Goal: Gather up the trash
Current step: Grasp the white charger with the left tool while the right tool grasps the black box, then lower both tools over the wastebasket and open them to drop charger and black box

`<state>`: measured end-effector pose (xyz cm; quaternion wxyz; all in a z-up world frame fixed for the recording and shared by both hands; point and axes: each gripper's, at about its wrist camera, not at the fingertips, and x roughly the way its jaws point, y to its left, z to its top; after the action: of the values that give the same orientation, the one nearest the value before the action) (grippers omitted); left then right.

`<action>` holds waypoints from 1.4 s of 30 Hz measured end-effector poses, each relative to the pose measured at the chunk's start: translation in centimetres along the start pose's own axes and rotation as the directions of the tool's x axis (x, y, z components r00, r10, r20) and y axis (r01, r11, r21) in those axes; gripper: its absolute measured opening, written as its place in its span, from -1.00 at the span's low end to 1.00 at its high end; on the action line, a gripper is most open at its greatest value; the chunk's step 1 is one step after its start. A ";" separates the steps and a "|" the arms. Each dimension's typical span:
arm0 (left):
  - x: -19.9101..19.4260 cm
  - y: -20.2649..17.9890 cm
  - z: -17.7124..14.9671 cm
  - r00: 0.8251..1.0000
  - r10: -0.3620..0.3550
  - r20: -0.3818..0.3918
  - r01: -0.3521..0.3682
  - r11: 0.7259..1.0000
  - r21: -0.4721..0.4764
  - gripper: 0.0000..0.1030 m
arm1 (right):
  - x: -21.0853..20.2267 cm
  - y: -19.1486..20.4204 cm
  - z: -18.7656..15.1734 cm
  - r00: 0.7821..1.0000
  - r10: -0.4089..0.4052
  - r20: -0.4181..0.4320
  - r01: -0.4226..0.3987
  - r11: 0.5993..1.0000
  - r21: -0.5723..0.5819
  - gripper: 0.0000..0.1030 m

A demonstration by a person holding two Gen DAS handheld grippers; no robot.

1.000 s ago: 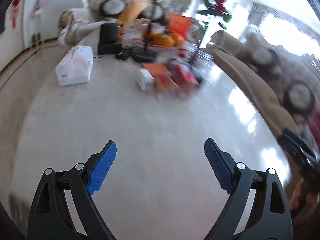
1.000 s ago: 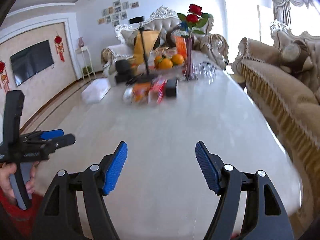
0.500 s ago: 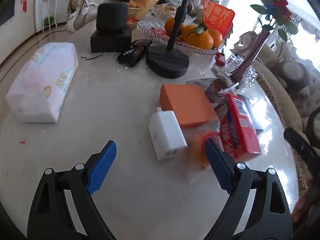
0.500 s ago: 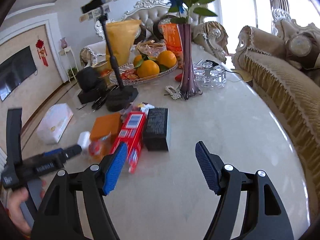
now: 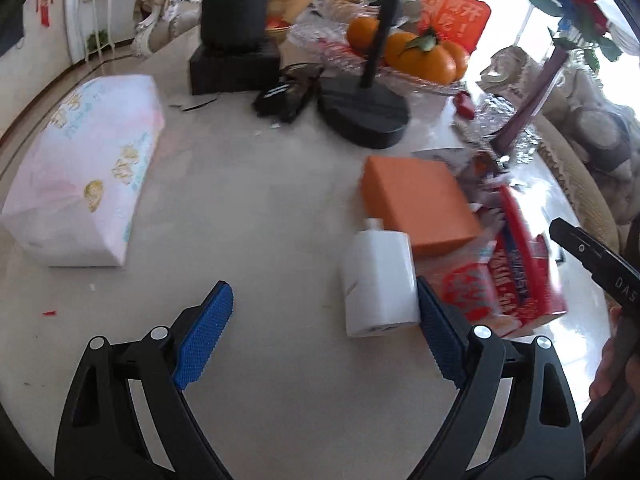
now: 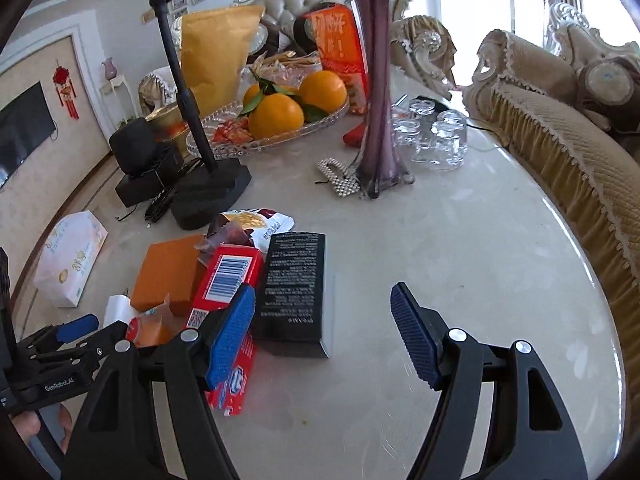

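A pile of trash lies on the pale marble table (image 5: 260,200): a white plastic bottle (image 5: 378,280) on its side, an orange box (image 5: 416,204), a red carton (image 5: 516,268), a black box (image 6: 296,288) and crumpled snack wrappers (image 6: 252,224). My left gripper (image 5: 322,300) is open just above the table, and the white bottle lies against the inner side of its right finger. My right gripper (image 6: 324,300) is open with the black box's near end between its fingers, untouched. Its left finger overlaps the red carton (image 6: 228,276).
A pink tissue pack (image 5: 84,172) lies at the left. Behind the pile stand a black phone stand (image 5: 364,116), a black speaker (image 5: 234,40), a glass tray of oranges (image 6: 280,112), a purple vase (image 6: 378,120) and several glasses (image 6: 436,136). A beige sofa (image 6: 560,140) runs along the table's right edge.
Both grippers have travelled forward along the table to the trash pile, which now fills the near view. Neither gripper's jaws have changed their opening.
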<state>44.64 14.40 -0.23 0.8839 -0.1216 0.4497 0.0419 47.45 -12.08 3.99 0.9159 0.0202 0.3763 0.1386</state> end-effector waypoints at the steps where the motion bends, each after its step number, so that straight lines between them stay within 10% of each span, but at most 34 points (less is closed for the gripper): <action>1: 0.0 0.0 0.0 1.000 0.000 -0.004 0.001 1.000 0.008 0.69 | 0.3 0.2 0.1 1.000 -0.010 -0.007 0.010 1.000 -0.010 0.30; 14: 0.9 -1.5 0.0 1.000 0.004 0.025 -0.008 0.990 0.140 0.67 | 2.9 0.5 0.6 0.995 -0.043 -0.092 0.038 0.998 -0.054 0.30; 21: 0.5 -1.5 0.0 0.997 -0.069 0.027 0.064 0.987 0.144 -0.36 | 4.4 0.2 0.1 0.991 -0.020 -0.133 0.014 0.999 -0.047 0.28; 24: 0.4 -1.7 -0.1 0.996 -0.086 0.021 0.081 0.985 0.150 -0.45 | 4.6 0.3 0.2 0.991 -0.006 -0.132 0.001 0.999 -0.037 -0.15; 28: 0.4 -1.4 -0.1 0.996 -0.090 0.017 0.087 0.987 0.137 -0.45 | 4.1 0.0 -0.3 0.990 0.020 -0.141 -0.021 1.000 -0.008 -0.24; 37: -7.1 -1.5 -2.1 0.982 -0.131 0.133 0.115 0.986 0.117 -0.46 | -4.0 -1.2 -2.5 0.997 0.075 -0.013 -0.074 0.995 0.065 -0.24; 42: -15.1 -4.5 -8.6 0.966 -0.172 0.193 0.120 0.960 0.254 -0.46 | -11.0 -0.7 -6.4 0.992 0.118 0.050 -0.119 0.993 0.025 -0.24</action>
<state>29.76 8.42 7.83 0.9359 -0.0417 0.3436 -0.0657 35.70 -16.10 6.82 0.9145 0.0589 0.3541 0.1868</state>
